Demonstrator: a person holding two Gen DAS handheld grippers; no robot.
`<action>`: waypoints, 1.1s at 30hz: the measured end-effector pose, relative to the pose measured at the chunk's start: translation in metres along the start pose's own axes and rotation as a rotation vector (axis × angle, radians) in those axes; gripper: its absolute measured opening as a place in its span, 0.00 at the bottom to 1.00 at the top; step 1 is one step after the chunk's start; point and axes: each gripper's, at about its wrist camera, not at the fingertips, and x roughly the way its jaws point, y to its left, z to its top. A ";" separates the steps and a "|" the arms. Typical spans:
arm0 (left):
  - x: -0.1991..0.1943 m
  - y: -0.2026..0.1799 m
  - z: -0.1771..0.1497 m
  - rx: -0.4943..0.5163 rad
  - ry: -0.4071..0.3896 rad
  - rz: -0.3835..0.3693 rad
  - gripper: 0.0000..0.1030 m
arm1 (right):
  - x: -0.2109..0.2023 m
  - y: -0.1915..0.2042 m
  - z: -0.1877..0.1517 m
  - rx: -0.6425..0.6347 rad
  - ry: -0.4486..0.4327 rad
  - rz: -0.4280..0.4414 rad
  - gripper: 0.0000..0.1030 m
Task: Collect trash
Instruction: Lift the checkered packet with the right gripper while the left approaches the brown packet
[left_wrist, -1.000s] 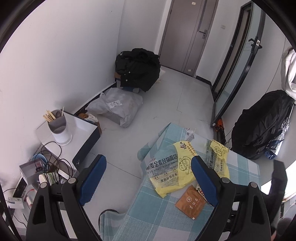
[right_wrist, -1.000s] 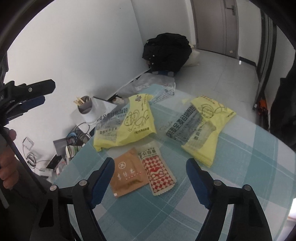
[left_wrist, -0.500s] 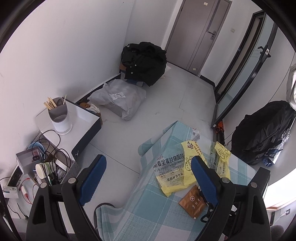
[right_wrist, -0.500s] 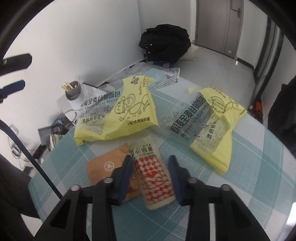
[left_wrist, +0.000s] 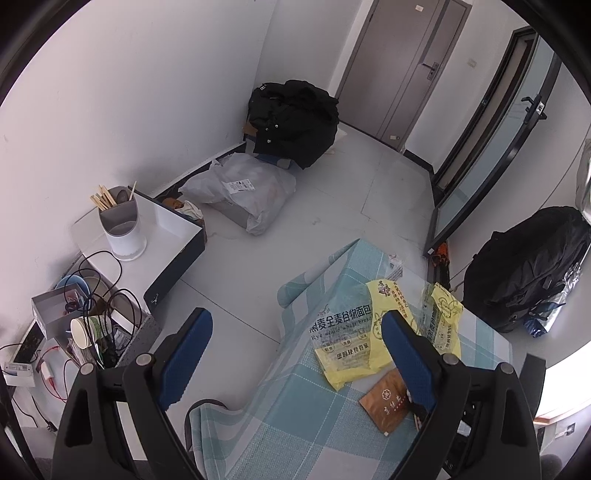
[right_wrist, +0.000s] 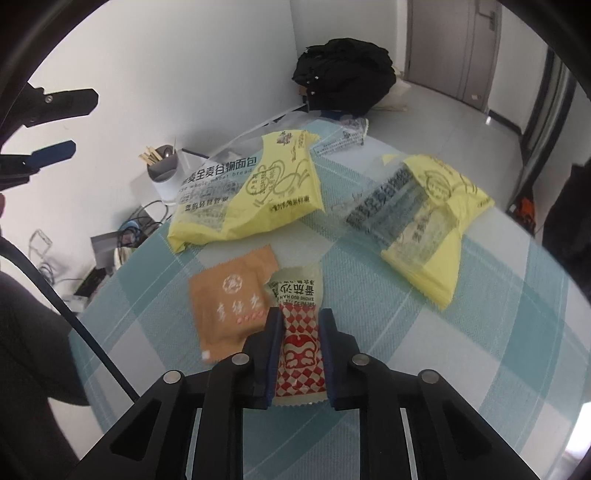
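Right gripper (right_wrist: 298, 325) at the bottom centre of its view, and its jaws have just been closing: the blue pads now pinch the red-and-white checked sachet (right_wrist: 300, 332) from both sides. The sachet lies on the teal checked tablecloth (right_wrist: 498, 314), its pale printed end poking out ahead of the fingertips. Touching its left edge is a brown sachet (right_wrist: 231, 299), flat on the cloth, slightly blurred.

Further up the frame, two yellow bread bags: the near yellow bag (right_wrist: 247, 192) at upper centre, the other yellow bag (right_wrist: 424, 218) to the right, apart from each other and both clear of the pinched sachet. A small clear wrapper (right_wrist: 343, 138) sits at the table's far edge.

Left gripper (left_wrist: 295, 347) now, in its own view: jaws spread wide, nothing between them, hanging over the table's left edge and the floor. Its right finger covers part of the near yellow bag (left_wrist: 351, 332); the brown sachet (left_wrist: 386, 400) shows just beside that finger.

Off the table: a white chopstick holder (left_wrist: 122, 225) on a low stand at left, tangled cables (left_wrist: 99, 306) below it, a black jacket heap (left_wrist: 295, 122) in the far corner with a grey plastic parcel (left_wrist: 243, 192) in front, and a black backpack (left_wrist: 532, 266) at right.
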 end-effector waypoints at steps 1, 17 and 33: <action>0.000 0.000 0.000 0.002 0.000 0.002 0.88 | -0.002 -0.001 -0.004 0.009 0.004 0.001 0.16; 0.006 -0.048 -0.031 0.291 0.036 -0.060 0.88 | -0.046 -0.021 -0.045 0.142 -0.013 0.041 0.09; 0.058 -0.107 -0.089 0.530 0.322 -0.114 0.88 | -0.092 -0.069 -0.091 0.292 -0.101 0.024 0.09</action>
